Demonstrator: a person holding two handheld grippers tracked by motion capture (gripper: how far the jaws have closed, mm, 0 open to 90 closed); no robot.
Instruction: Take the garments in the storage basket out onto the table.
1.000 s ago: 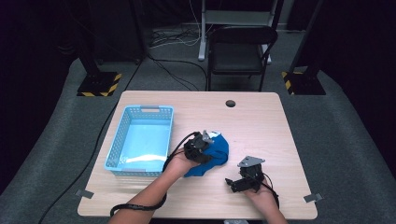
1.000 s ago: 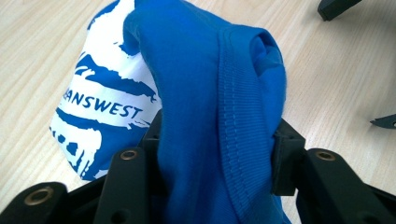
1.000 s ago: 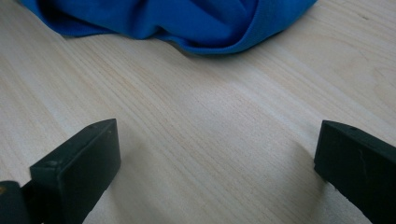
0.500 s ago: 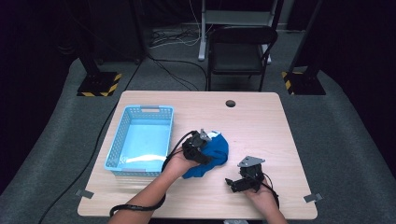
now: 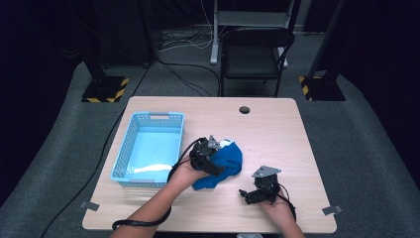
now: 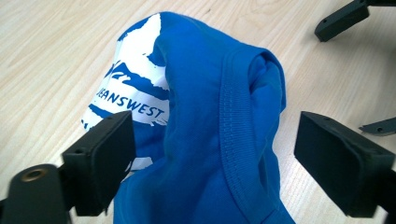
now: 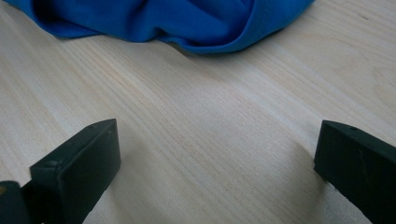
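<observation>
shirt: blue shirt (image 5: 225, 166) with white print, bunched in a heap on the surface (image 5: 277, 129), near the middle, toward the front edge. Print reads "...EANSWEST" in the left gripper view (image 6: 205, 140).
left gripper: left gripper (image 5: 214, 157) sits at the heap's left side. Its fingers (image 6: 100, 161) have just been opening; they now stand wide with the shirt's ribbed collar fold between them. Right pad is clear of the cloth. Left pad is at the cloth's edge, can't tell if it touches. No squeeze visible.
right gripper: right gripper (image 5: 247, 194) is low over the front edge of the surface, right of the shirt and apart from it. Its fingers (image 7: 77, 172) are spread wide over bare wood with nothing between them. The shirt's hem (image 7: 187, 28) lies ahead of them, not touching.
basket: light blue slotted basket (image 5: 128, 148) stands on the left half of the surface, long side running front to back, just left of the left hand. Nothing seen inside, floor bare.
around: round cable hole (image 5: 244, 109) near the back edge, mid-surface. Black chair (image 5: 256, 54) on the floor behind the back edge. Two stands with yellow-black striped bases (image 5: 104, 89) on the floor off the back corners.
in the way: nothing lies between the shirt and the basket apart from the left hand itself.
</observation>
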